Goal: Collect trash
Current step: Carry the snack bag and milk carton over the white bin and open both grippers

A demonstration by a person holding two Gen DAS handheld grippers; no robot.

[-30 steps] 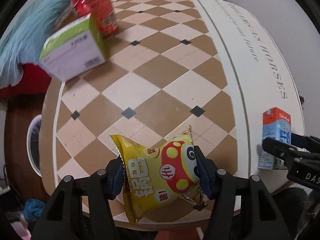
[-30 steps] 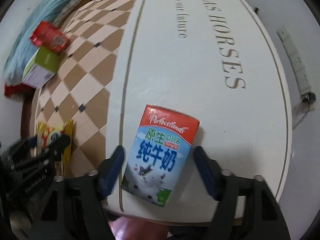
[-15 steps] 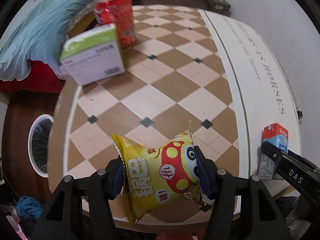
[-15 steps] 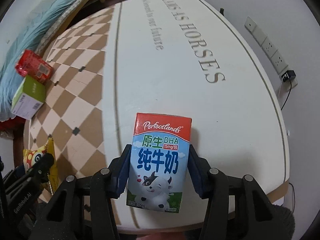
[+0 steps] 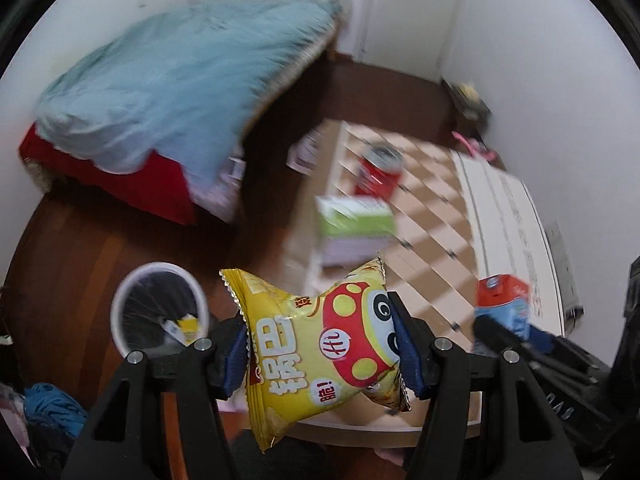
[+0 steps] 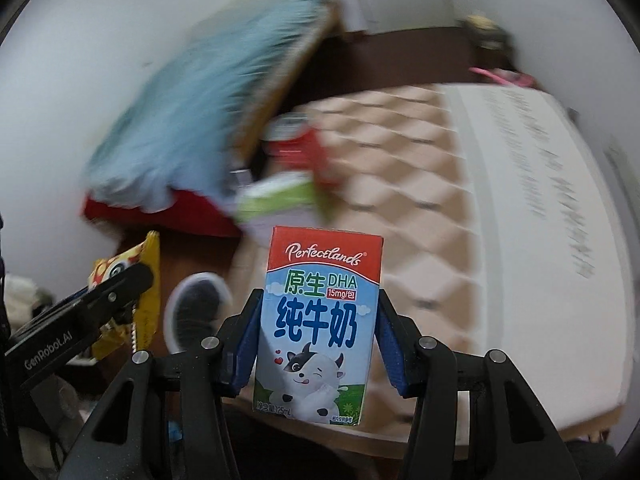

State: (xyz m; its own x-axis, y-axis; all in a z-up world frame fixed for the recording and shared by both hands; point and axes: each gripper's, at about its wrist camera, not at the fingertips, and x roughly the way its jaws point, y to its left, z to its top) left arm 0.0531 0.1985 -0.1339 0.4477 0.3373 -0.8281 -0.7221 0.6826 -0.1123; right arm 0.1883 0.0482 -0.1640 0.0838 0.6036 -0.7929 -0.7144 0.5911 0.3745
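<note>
Snack bag (image 5: pixel 316 344) sits pinched across its middle in your left gripper (image 5: pixel 320 350), lifted clear of the table (image 5: pixel 436 216) at its near-left edge. The foil is puffed and crinkled, so judge it light, soft and slick; it bulges above and below the pads. The mid-body hold looks adequate, but a pinch on the crimped seam would probably slip less.

Carton (image 6: pixel 318 326) stands upright in your right gripper (image 6: pixel 316 344), both pads flat against its side faces, also off the table. Judge it stiff-walled but crushable; whether it is full or empty cannot be told. Hold low on the flat sides, moderate squeeze.

Bin (image 5: pixel 160 312), white-rimmed and dark-lined, stands on the floor near left, just left of the bag, with some scrap already inside.

Can (image 5: pixel 378 172) and box (image 5: pixel 356 228) remain on the far-left table, both blurred.
</note>
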